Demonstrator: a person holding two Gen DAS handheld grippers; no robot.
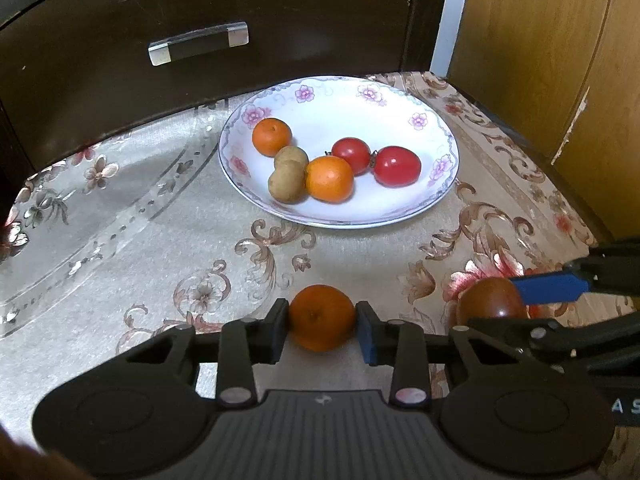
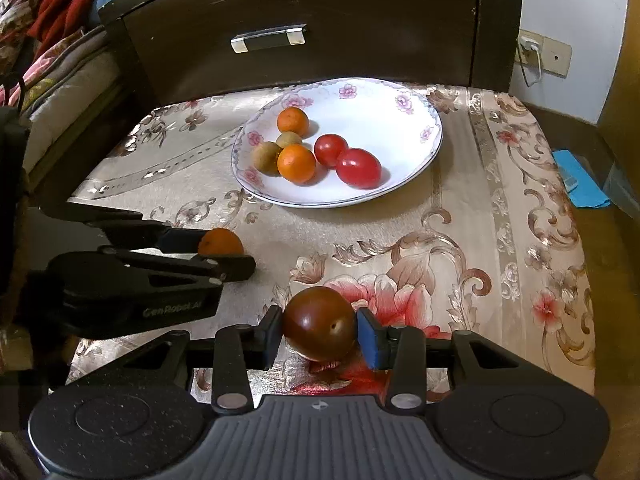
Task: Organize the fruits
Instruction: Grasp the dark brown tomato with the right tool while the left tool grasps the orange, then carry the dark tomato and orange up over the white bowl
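With the left gripper (image 1: pixel 322 326) pinching a small orange (image 1: pixel 321 316) and the right gripper (image 2: pixel 319 330) clamped on a dark tomato (image 2: pixel 319 322), both low over the table (image 2: pixel 460 216) short of the plate (image 2: pixel 404 120), either round fruit might squirt free or knock those already piled there.

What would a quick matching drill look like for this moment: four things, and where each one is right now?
Things:
1. small orange mandarin
2. dark brown-red round tomato
3. two shiny red tomatoes
4. clear-and-chrome drawer handle

Places:
A. on the flowered white plate
B. between the right tongs
C. on the dark cabinet front
D. between the left tongs

Pairs: 1-D, 2-B, 3-A, 4-C
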